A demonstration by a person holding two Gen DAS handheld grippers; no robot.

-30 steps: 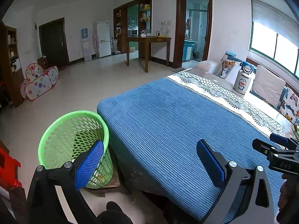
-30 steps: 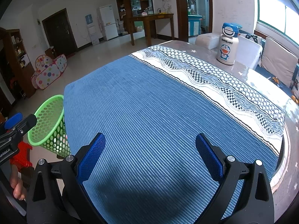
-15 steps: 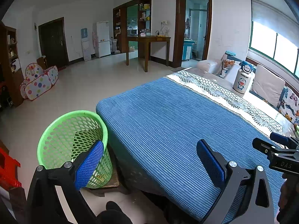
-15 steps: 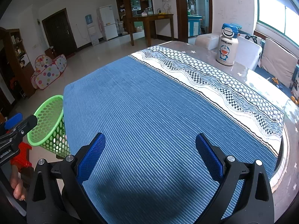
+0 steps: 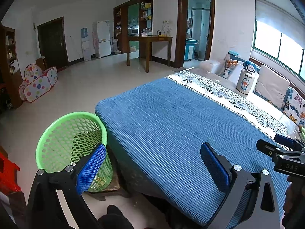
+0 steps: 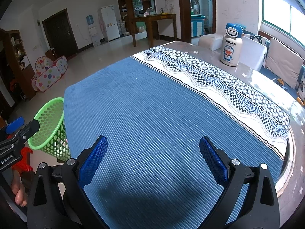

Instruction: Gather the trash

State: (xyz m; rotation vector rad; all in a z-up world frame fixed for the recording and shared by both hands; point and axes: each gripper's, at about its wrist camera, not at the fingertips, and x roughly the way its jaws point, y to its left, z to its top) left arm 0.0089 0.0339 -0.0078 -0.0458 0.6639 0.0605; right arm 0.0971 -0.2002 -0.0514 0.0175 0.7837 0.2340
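Observation:
A green perforated waste basket (image 5: pixel 72 143) stands on the floor against the near left corner of a table covered with a blue ribbed cloth (image 5: pixel 171 126); it also shows in the right wrist view (image 6: pixel 50 127). A bit of yellowish stuff lies at its bottom. My left gripper (image 5: pixel 152 164) is open and empty, over the table's left corner beside the basket. My right gripper (image 6: pixel 153 158) is open and empty, low over the blue cloth (image 6: pixel 152 105). No loose trash shows on the cloth.
A white Doraemon bottle (image 6: pixel 230 45) stands at the table's far right on a glossy grey top. A patterned white band (image 6: pixel 219 84) edges the cloth. A red stool (image 5: pixel 7 173) sits left of the basket. A sofa with cushions (image 5: pixel 270 87) lies beyond the table.
Both grippers stay open and almost still. The left view has drifted very slightly; the basket sits a touch further left in it.

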